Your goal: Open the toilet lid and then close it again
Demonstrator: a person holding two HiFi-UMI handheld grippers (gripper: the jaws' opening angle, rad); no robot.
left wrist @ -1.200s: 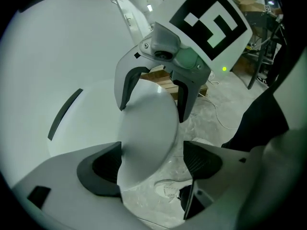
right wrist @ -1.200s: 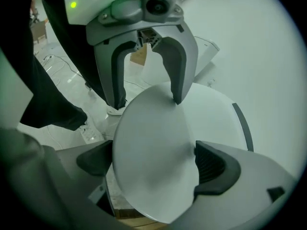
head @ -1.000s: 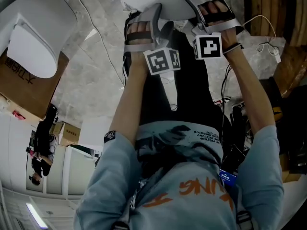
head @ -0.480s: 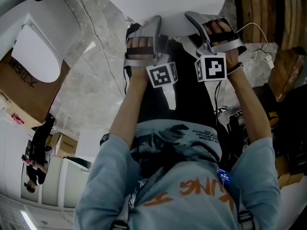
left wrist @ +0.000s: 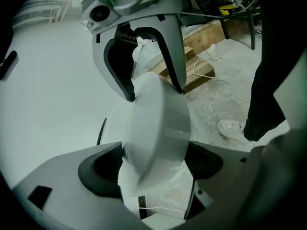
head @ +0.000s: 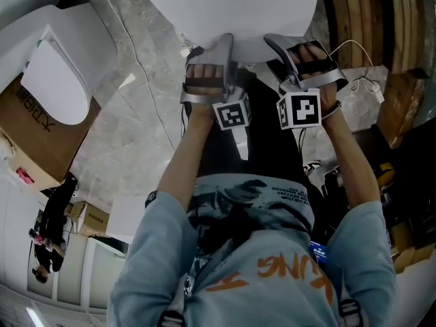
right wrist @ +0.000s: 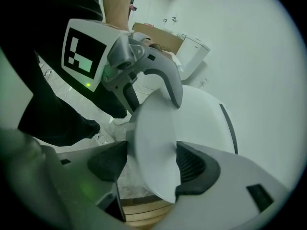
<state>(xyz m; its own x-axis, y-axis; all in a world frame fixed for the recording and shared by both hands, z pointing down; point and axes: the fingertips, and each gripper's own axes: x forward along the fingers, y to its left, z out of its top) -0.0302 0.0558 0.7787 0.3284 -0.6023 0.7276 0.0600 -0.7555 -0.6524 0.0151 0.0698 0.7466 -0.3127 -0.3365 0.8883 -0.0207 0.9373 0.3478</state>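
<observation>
Toilet lid (head: 231, 12), above grey marble floor (head: 136, 101), clamped in left gripper (left wrist: 153, 164) jaws; right gripper (right wrist: 152, 166) jaws closing on it.

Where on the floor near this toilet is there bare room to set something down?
Mostly bare marble floor lies left, between the toilet lid and the second toilet on its cardboard box. The right side is crowded: cables and a wooden pallet.

My right gripper (right wrist: 152, 163) is closing its jaws on the toilet lid (right wrist: 199, 119) near edge; my left gripper (right wrist: 153, 103) straddles its far edge
</observation>
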